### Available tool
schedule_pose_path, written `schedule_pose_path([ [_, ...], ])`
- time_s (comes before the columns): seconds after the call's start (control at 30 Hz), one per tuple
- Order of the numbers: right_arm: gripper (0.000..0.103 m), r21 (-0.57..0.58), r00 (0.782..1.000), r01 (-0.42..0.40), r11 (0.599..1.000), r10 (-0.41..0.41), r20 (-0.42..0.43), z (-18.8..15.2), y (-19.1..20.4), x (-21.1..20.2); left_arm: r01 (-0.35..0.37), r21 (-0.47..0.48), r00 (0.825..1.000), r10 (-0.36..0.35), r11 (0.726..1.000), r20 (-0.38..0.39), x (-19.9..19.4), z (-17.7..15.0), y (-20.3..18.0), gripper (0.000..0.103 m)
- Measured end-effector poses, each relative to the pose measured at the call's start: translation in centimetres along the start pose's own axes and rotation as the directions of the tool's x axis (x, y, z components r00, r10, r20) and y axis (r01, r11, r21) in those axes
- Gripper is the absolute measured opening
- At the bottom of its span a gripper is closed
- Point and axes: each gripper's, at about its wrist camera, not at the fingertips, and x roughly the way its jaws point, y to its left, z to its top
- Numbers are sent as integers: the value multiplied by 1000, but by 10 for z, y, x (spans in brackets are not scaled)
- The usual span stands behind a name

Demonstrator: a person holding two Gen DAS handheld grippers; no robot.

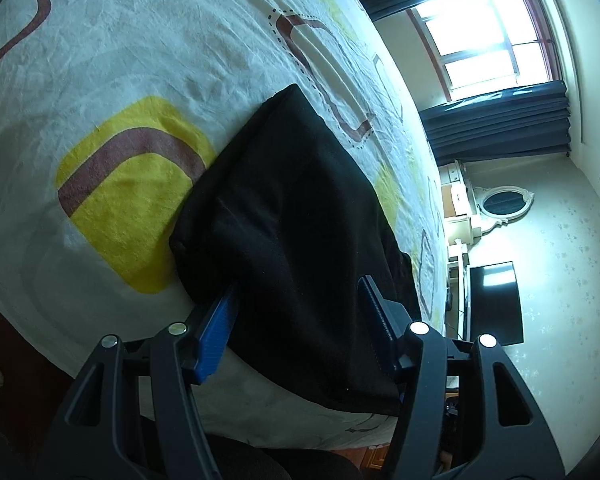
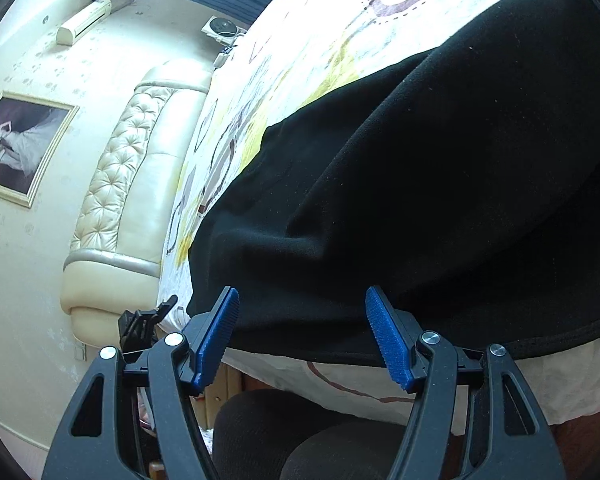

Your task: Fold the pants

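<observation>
Left wrist view showed my left claw (image 1: pixel 296 300) spread wide over the folded pants (image 1: pixel 292 208) on the bed (image 1: pixel 120 60) (gripping nothing), seemingly to press the fold flat.

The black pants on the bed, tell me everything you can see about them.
The black pants, soft matte fleece-like fabric, lie folded into a compact stack of layers on the white bedsheet with yellow and maroon shapes, near the bed's front edge. A stitched hem or waistband edge shows in the right wrist view. Both the left gripper and right gripper are open at the near edge, not clamping it.
</observation>
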Motion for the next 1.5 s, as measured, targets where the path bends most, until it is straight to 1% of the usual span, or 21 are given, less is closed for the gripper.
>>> schedule_pose_path([
  [0.17, 66, 95, 999, -46, 994, 45, 20, -3, -6, -2, -81, -40, 996, 82, 996, 32, 6, -3, -4, 59],
  [0.2, 66, 118, 998, -62, 991, 60, 21, -4, -6, -1, -109, -35, 993, 110, 993, 38, 7, -3, -6, 51],
  [0.23, 66, 137, 997, -74, 988, 72, 21, -6, -6, 0, -157, -19, 986, 158, 987, 49, 7, -4, -9, 34],
  [0.3, 66, 166, 996, -84, 983, 83, 16, -13, -5, 5, -246, 24, 968, 245, 969, 62, 11, -5, -13, 21],
  [0.43, 66, 170, 997, -71, 983, 73, -4, -25, -3, 16, -263, 36, 963, 260, 964, 65, 10, -7, -11, 18],
  [0.53, 65, 192, 995, -95, 977, 87, 46, -30, 3, 23, -250, 27, 967, 248, 968, 58, 6, -7, -7, 17],
  [0.6, 59, 213, 992, -107, 971, 91, 83, -37, 3, 36, -243, 24, 969, 242, 970, 55, 6, -6, -6, 17],
  [0.7, 42, 215, 989, -88, 973, 59, 139, -49, 3, 45, -238, 23, 970, 237, 971, 53, 7, -5, -6, 16],
  [0.77, 15, 235, 985, -94, 968, 56, 163, -53, 3, 54, -243, 22, 969, 241, 970, 56, 6, -5, -7, 15],
  [0.9, 9, 243, 975, -97, 965, 42, 220, -68, 8, 51, -280, 44, 957, 276, 959, 88, 0, -7, -14, 12],
  [1.0, 8, 218, 978, -77, 973, 31, 207, -90, 22, 55, -345, 89, 934, 332, 934, 133, -7, -10, -21, 12],
  [1.07, 8, 231, 982, -67, 971, 24, 186, -94, 15, 55, -358, 107, 930, 344, 928, 130, -5, -11, -20, 12],
  [1.13, 8, 287, 981, -121, 950, 70, 180, -89, -2, 46, -373, 142, 925, 355, 917, 132, -2, -12, -20, 13],
  [1.2, 12, 310, 981, -136, 941, 85, 172, -86, -6, 40, -373, 155, 925, 354, 915, 139, -5, -13, -23, 13],
  [1.27, 27, 305, 982, -126, 944, 76, 170, -85, -9, 29, -380, 149, 921, 359, 913, 150, -11, -14, -26, 16],
  [1.33, 37, 305, 979, -112, 946, 53, 194, -76, -13, 7, -405, 137, 909, 381, 904, 172, -18, -16, -30, 25],
  [1.37, 44, 307, 975, -90, 947, 20, 223, -71, -15, -7, -430, 126, 895, 403, 894, 193, -23, -17, -31, 29],
  [1.4, 46, 311, 965, -71, 948, -13, 262, -66, -18, -25, -455, 113, 879, 425, 883, 219, -27, -17, -33, 39],
  [1.43, 48, 317, 949, -61, 946, -43, 311, -59, -23, -46, -481, 97, 860, 447, 871, 246, -32, -17, -33, 47],
  [1.47, 48, 335, 928, -54, 941, -76, 364, -51, -32, -69, -492, 81, 848, 456, 867, 271, -37, -17, -34, 50],
  [1.5, 48, 363, 902, -65, 929, -101, 421, -43, -43, -93, -489, 68, 845, 452, 870, 287, -41, -16, -34, 53],
])
